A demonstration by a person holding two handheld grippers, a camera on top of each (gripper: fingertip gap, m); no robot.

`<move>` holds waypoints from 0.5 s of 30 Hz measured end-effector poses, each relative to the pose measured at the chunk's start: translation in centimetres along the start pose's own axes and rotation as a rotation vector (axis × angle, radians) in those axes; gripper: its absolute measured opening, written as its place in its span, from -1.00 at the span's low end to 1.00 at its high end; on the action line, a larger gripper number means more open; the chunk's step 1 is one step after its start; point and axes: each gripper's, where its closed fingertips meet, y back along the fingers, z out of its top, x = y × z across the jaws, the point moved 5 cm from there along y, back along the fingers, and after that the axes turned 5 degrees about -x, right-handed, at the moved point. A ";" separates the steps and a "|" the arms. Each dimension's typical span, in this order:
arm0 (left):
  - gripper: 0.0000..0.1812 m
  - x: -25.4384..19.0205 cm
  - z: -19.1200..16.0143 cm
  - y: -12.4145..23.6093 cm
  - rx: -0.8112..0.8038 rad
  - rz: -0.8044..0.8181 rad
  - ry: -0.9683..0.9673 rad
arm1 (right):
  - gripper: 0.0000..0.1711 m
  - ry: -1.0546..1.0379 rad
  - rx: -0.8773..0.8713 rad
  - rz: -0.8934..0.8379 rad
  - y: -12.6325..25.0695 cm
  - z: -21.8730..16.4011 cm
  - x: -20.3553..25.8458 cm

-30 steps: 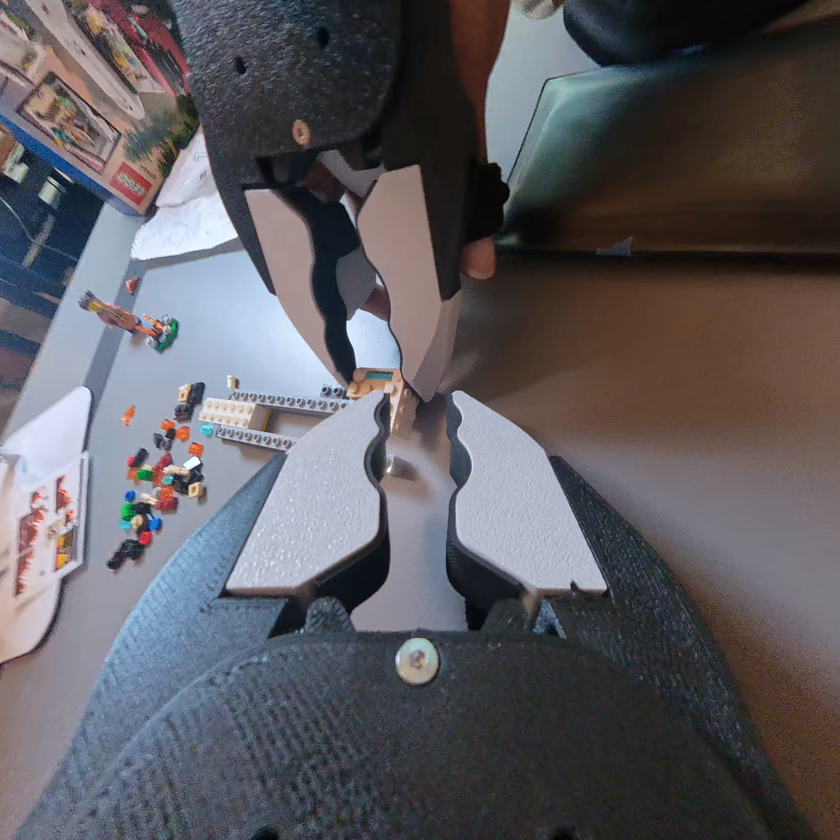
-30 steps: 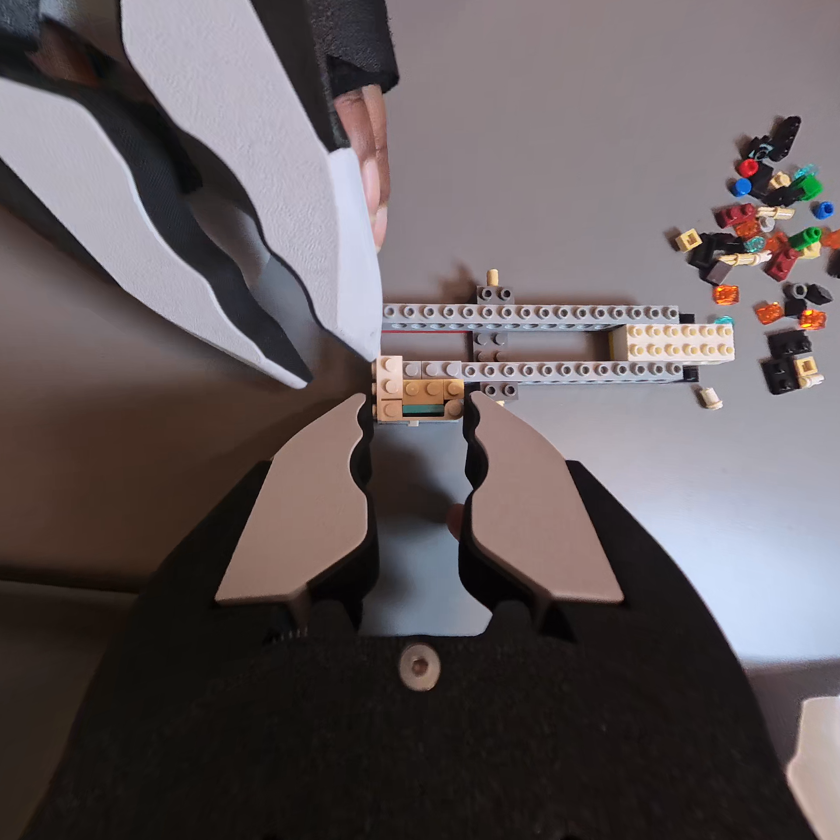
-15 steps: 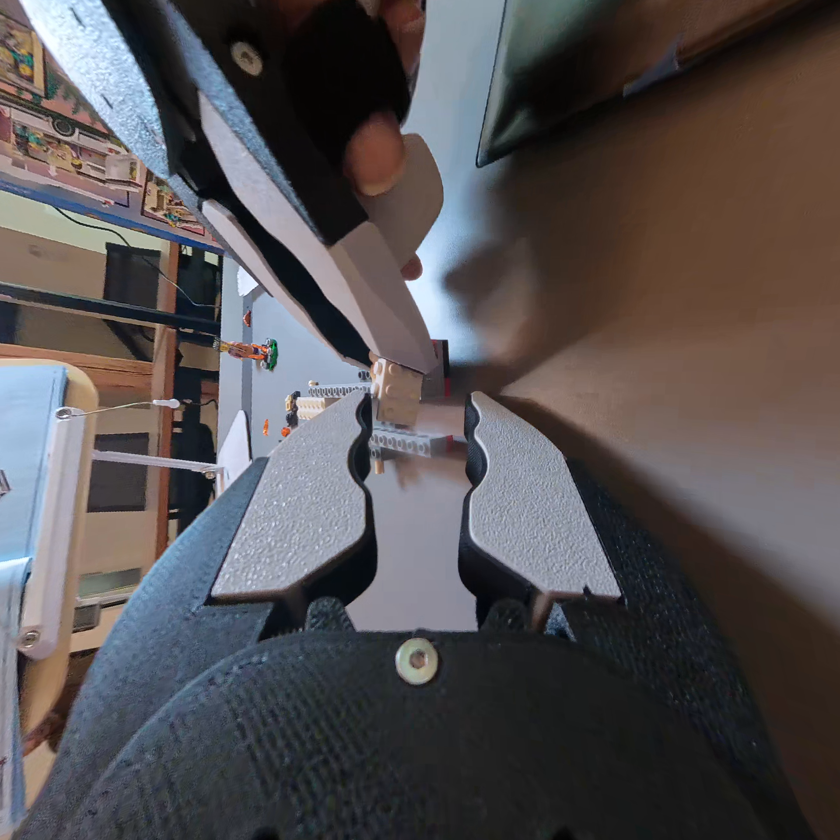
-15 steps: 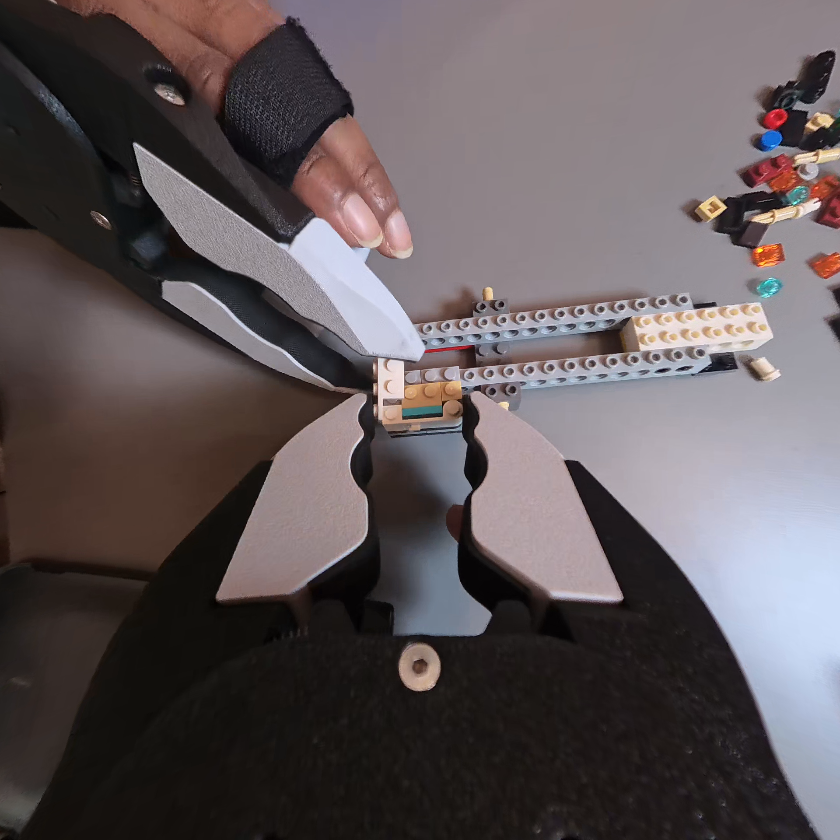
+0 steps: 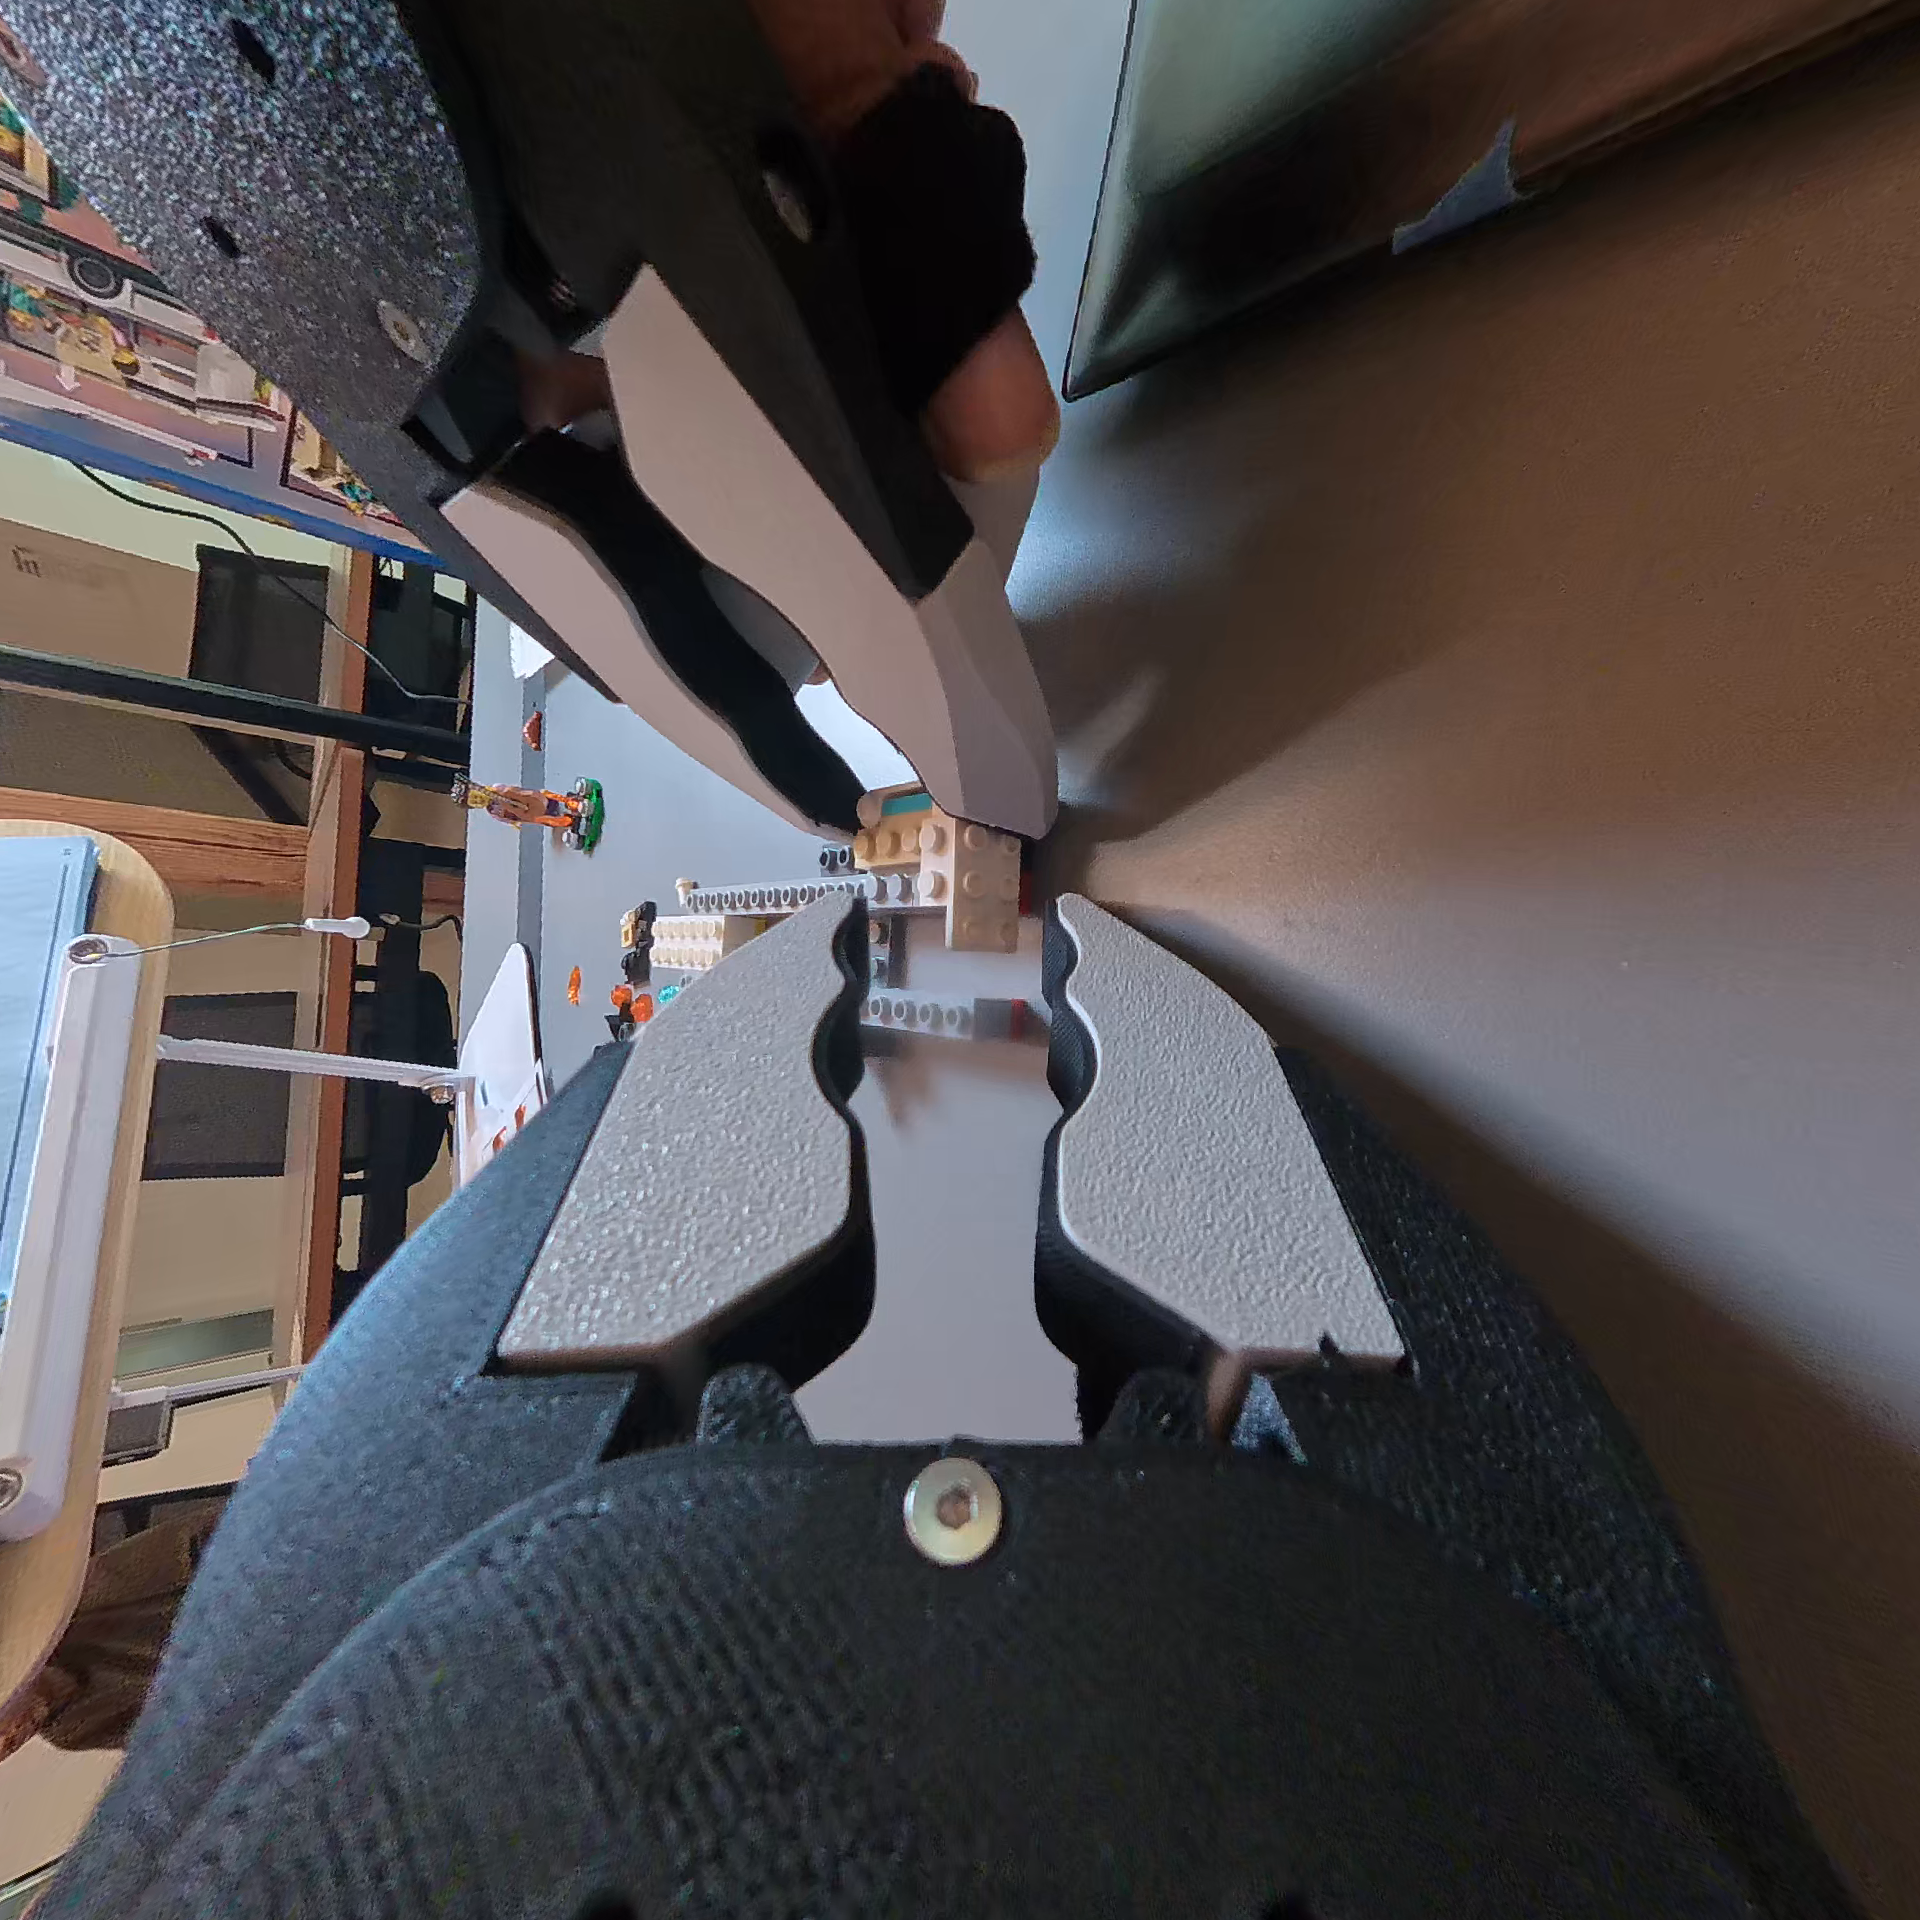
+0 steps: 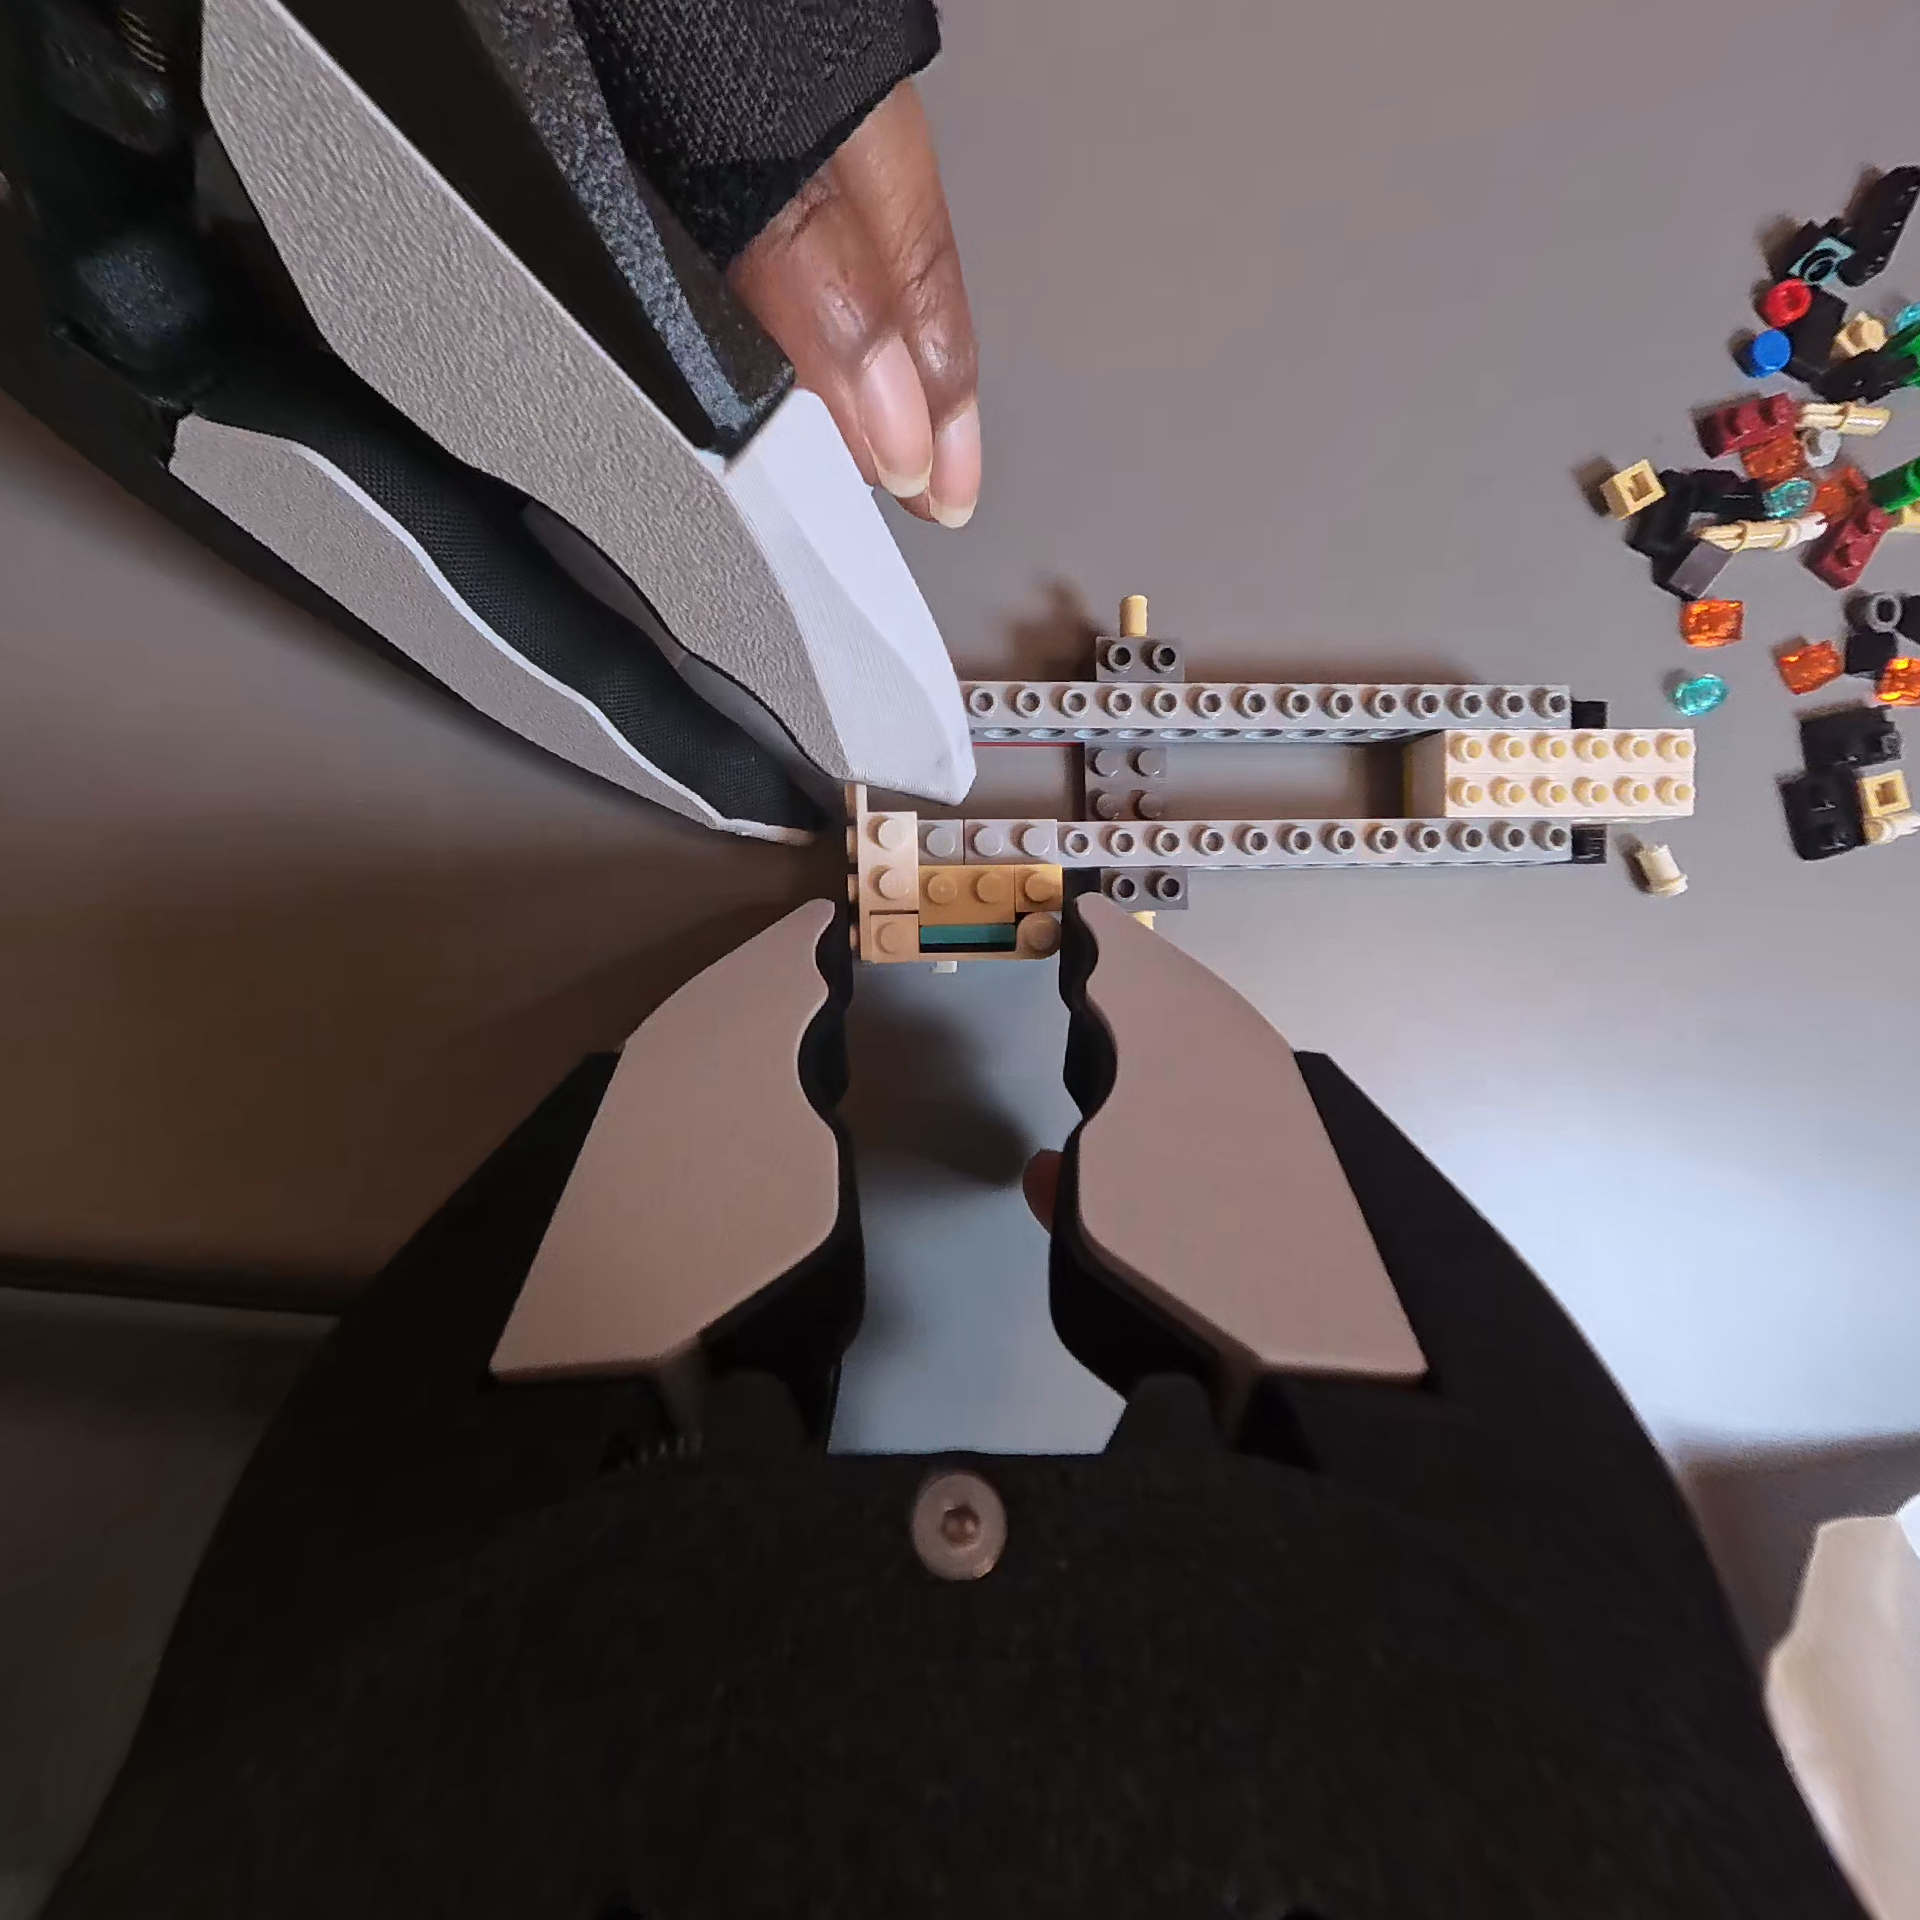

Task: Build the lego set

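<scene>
Lego frame [image 6: 1247, 769] unmoved, left gripper [image 6: 894, 800] closer

The desk [image 6: 1351, 260] is seen as plain grey. Both tongs, left [image 5: 951, 914] and right [image 6: 951, 914], are faced with pale grey stippled plates set on black textured bodies. The lego frame [image 6: 1268, 769] is made of two light grey studded beams, bridged by a cream block [image 6: 1558, 774] at its right end and dark grey plates mid-length. Its left end is capped in tan, orange-tan and a teal strip [image 6: 966, 935]. Loose pieces [image 6: 1808, 488] at the far right are coloured black, dark red, orange, blue, green and turquoise.
</scene>
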 end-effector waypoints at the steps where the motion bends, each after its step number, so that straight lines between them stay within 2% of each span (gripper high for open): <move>1: -0.65 0.0 0.0 0.0 -0.001 -0.001 0.003 | -0.55 0.008 0.003 -0.002 0.0 0.0 0.0; 9: -0.65 0.0 -0.2 0.0 0.005 0.001 0.018 | -0.56 -0.013 -0.016 -0.012 -0.3 0.3 -0.2; 15: -0.58 0.3 -0.3 0.2 0.031 0.045 -0.049 | -0.56 -0.125 -0.071 0.039 -0.2 0.6 -0.7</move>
